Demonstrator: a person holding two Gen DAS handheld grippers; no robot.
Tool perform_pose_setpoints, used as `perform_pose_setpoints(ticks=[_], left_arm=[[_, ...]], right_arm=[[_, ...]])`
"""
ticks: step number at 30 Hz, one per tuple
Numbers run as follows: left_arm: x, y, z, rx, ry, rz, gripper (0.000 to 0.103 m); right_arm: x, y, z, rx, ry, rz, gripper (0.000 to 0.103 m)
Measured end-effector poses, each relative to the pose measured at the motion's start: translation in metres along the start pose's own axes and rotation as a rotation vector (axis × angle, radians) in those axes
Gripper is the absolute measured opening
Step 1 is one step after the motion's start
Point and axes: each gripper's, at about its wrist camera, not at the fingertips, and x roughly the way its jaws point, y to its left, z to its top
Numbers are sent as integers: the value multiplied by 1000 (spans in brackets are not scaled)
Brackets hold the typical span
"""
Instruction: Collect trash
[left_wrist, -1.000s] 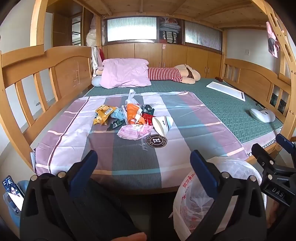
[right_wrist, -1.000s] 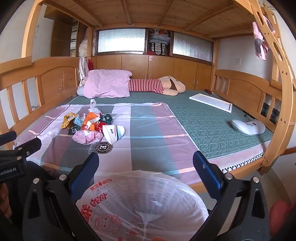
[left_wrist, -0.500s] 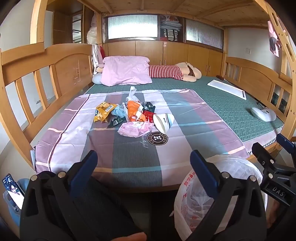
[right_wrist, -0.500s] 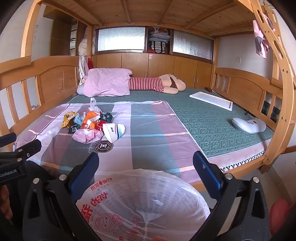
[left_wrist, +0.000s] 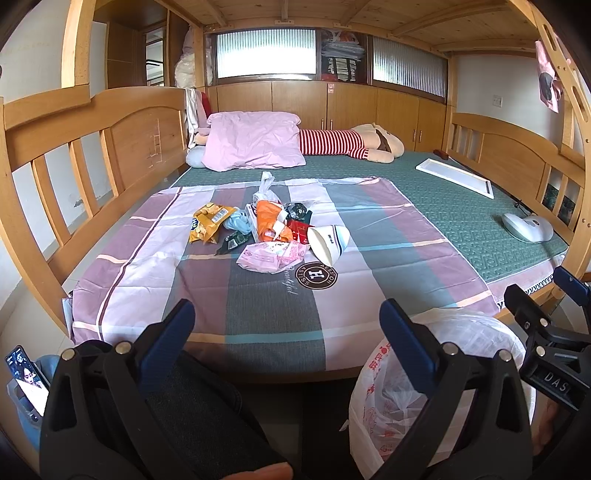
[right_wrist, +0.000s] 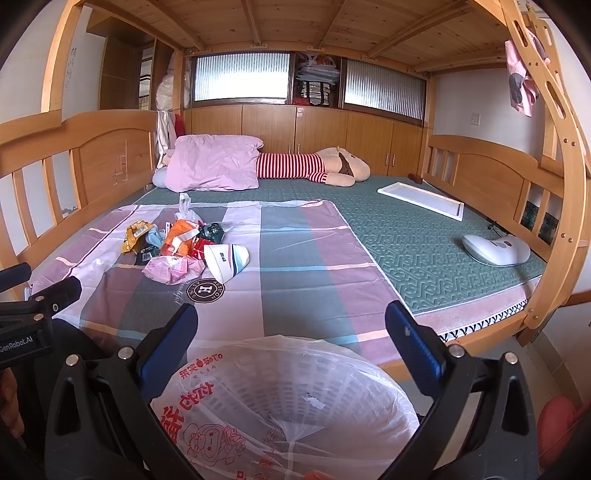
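Left tongs (left_wrist: 286, 319) and right tongs (right_wrist: 290, 323) both wide, holding nothing. Trash pile (left_wrist: 267, 230) mid-bed on plaid sheet (left_wrist: 258, 314), toward left rail. Lined bin (right_wrist: 288, 402) below bed's near edge.

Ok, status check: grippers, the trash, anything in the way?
Left gripper open, empty. Right gripper open, above the lined bin. Trash pile untouched on the bedsheet. Path looks clear.

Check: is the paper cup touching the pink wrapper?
Cannot tell. In both wrist views the paper cup lies right beside the pink wrapper, edges meeting without a plain gap or contact.
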Motion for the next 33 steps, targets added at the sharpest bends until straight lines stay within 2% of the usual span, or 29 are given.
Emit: perform_pose_setpoints(ticks=[33], left_arm=[[2, -1, 5, 2, 10, 0, 99]], right_arm=[[5, 0, -1, 6, 10, -3, 100]])
